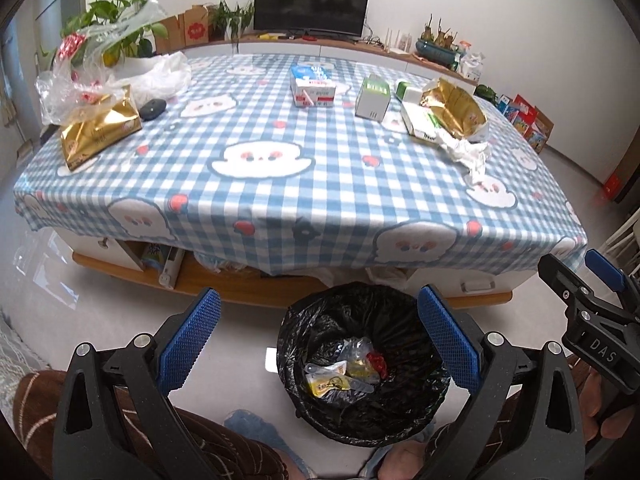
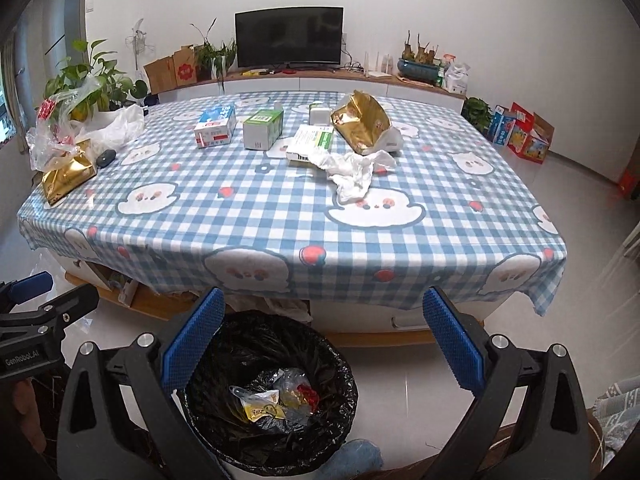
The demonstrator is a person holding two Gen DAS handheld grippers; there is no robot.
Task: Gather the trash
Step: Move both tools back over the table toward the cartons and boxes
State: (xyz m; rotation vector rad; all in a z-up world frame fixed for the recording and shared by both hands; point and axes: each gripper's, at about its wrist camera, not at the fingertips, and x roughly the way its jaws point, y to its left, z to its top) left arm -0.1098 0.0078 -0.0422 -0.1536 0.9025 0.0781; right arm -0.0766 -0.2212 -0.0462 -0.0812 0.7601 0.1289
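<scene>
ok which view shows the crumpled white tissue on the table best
The right wrist view: the crumpled white tissue lies near mid-frame, its whole outline clear against the tablecloth. In the left wrist view the tissue sits toward the right edge, smaller and distorted.

I'm looking past the worktop (image 2: 280,216) — its blue checked tablecloth (image 1: 320,184) with white cartoon faces is hanging over the near edge. A dark television (image 2: 289,37) is standing on the long low cabinet (image 2: 320,80) against the white wall, with potted plants (image 2: 214,56) sitting beside it and a blue planter (image 2: 418,69) resting farther right. A leafy green plant (image 1: 116,12) is rising at the far left corner — colourful boxes (image 2: 520,132) are lying on the pale floor (image 2: 580,280) to the right.
</scene>
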